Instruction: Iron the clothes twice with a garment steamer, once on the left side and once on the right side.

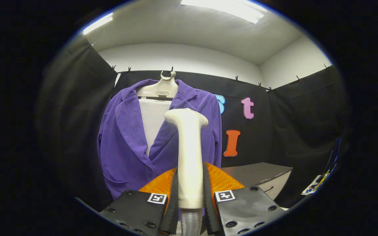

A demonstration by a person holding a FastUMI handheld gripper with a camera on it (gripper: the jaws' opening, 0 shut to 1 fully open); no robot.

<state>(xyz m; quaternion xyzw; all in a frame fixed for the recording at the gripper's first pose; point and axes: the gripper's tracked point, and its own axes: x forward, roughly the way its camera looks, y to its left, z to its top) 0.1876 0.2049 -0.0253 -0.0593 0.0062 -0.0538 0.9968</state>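
A purple ribbed-corduroy jacket (pixel 123 144) hung over a white inner layer on a cream plastic hanger (pixel 161 88) against the booth's black cloth wall. Just right of its lapels stood the cream, long-handled garment steamer (pixel 188 154), upright, its flat head before the jacket's right front; the gripper (pixel 190 193) had its fingers (pixel 174 190) closed on the handle from both sides. Further right, a grey counter (pixel 261 175) sat beyond the fingers.
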